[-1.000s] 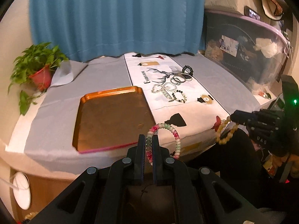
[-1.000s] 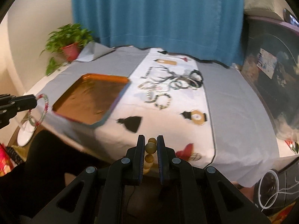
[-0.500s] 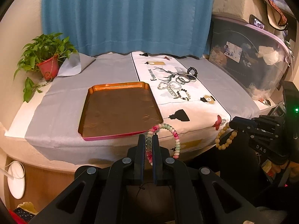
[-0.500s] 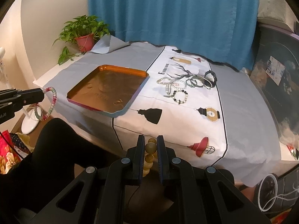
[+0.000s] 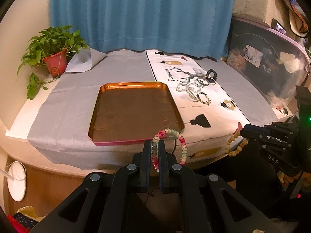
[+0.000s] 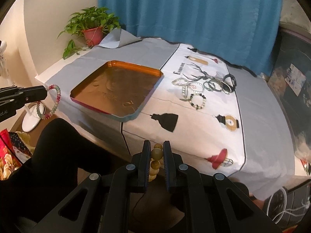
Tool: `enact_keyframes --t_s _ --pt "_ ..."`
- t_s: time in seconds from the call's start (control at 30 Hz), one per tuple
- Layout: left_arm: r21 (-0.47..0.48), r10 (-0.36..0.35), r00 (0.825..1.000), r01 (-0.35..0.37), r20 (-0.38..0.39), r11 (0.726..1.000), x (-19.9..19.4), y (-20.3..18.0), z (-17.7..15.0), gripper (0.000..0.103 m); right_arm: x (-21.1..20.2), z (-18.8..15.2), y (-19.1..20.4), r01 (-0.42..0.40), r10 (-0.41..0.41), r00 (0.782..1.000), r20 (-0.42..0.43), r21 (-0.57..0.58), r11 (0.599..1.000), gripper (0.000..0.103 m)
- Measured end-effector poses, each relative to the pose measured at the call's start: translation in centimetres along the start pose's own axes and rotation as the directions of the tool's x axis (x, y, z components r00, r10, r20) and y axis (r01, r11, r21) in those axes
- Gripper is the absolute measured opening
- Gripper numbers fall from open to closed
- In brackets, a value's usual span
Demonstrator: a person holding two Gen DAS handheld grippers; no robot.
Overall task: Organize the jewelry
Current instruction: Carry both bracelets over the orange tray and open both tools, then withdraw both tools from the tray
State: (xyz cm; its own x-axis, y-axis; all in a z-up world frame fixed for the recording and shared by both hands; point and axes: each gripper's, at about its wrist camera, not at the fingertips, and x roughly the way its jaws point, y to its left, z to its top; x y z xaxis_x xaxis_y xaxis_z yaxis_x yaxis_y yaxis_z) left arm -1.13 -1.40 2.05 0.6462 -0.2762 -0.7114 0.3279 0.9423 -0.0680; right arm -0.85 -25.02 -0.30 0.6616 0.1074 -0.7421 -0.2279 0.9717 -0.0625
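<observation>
My left gripper (image 5: 154, 146) is shut on a pink, green and white bead bracelet (image 5: 182, 147), held just short of the near edge of the orange tray (image 5: 134, 112). The same bracelet (image 6: 55, 101) hangs from that gripper at the left of the right wrist view. My right gripper (image 6: 157, 145) is shut on a tan wooden bead bracelet (image 6: 156, 153) in front of the table's near edge; this bracelet (image 5: 234, 144) also shows at the right of the left wrist view. The tray (image 6: 116, 91) holds nothing. Several more bracelets (image 6: 204, 89) lie on the white printed cloth.
A potted plant (image 5: 52, 58) stands at the table's far left corner. Blue curtain (image 5: 140, 13) hangs behind. A clear storage bin (image 5: 268, 64) sits right of the table. A person's dark-clothed legs (image 6: 48, 155) are below the table edge. A white round object (image 5: 16, 180) lies on the floor.
Both grippers, each still holding its bracelet, have drawn back a little and shifted; the tray and table now sit more centred and farther from the fingertips.
</observation>
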Motion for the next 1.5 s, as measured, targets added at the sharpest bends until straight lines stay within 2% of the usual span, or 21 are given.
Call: enact_keyframes --t_s 0.43,0.77,1.0,1.07,1.1,1.13,1.17,1.2,1.23,1.3,1.33,1.5 --pt "-0.036 0.009 0.999 -0.008 0.034 0.999 3.2 3.6 4.1 0.004 4.3 7.9 3.2 -0.048 0.052 0.997 0.054 -0.068 0.997 0.013" --pt "-0.062 0.035 0.999 -0.035 -0.012 0.997 9.4 7.5 6.8 0.004 10.6 13.6 6.2 -0.099 0.106 0.993 0.055 -0.110 0.989 0.013" --pt "-0.070 0.080 0.995 -0.084 -0.059 0.994 13.9 9.3 8.2 0.005 14.9 15.7 7.6 -0.114 0.121 0.991 0.049 -0.119 0.986 0.013" --pt "-0.077 0.097 0.992 -0.104 -0.084 0.992 15.0 9.7 8.3 0.010 16.2 15.7 7.7 -0.106 0.111 0.993 0.034 -0.116 0.988 0.013" --pt "-0.084 0.104 0.989 -0.113 -0.104 0.990 15.6 10.0 8.4 0.023 17.3 15.7 7.7 -0.107 0.110 0.994 0.015 -0.110 0.988 0.014" --pt "-0.096 0.116 0.986 -0.128 -0.123 0.987 16.1 10.2 8.3 0.053 17.8 15.6 7.7 -0.107 0.108 0.994 0.003 -0.105 0.989 0.015" --pt "-0.107 0.138 0.981 -0.153 -0.137 0.982 16.5 10.4 8.3 0.070 18.8 15.5 7.6 -0.094 0.091 0.995 -0.026 -0.104 0.990 0.016" --pt "-0.111 0.166 0.978 -0.180 -0.127 0.977 16.4 10.5 8.2 0.088 19.4 15.3 7.5 -0.081 0.075 0.996 -0.054 -0.109 0.991 0.024" --pt "-0.111 0.190 0.976 -0.201 -0.105 0.973 16.1 10.5 8.0 0.090 19.8 15.0 7.4 -0.071 0.063 0.995 -0.076 -0.108 0.992 0.041" --pt "-0.100 0.213 0.973 -0.221 -0.088 0.970 15.7 10.3 7.6 0.093 19.8 14.1 6.7 -0.063 0.056 0.995 -0.088 -0.084 0.994 0.063" --pt "-0.095 0.216 0.972 -0.225 -0.097 0.970 15.5 10.2 7.4 0.093 19.4 13.7 6.4 -0.064 0.057 0.994 -0.090 -0.072 0.995 0.067" --pt "-0.077 0.219 0.968 -0.229 -0.121 0.970 13.2 8.8 5.1 0.093 16.3 10.0 5.7 -0.067 0.064 0.992 -0.106 -0.032 0.997 0.070"
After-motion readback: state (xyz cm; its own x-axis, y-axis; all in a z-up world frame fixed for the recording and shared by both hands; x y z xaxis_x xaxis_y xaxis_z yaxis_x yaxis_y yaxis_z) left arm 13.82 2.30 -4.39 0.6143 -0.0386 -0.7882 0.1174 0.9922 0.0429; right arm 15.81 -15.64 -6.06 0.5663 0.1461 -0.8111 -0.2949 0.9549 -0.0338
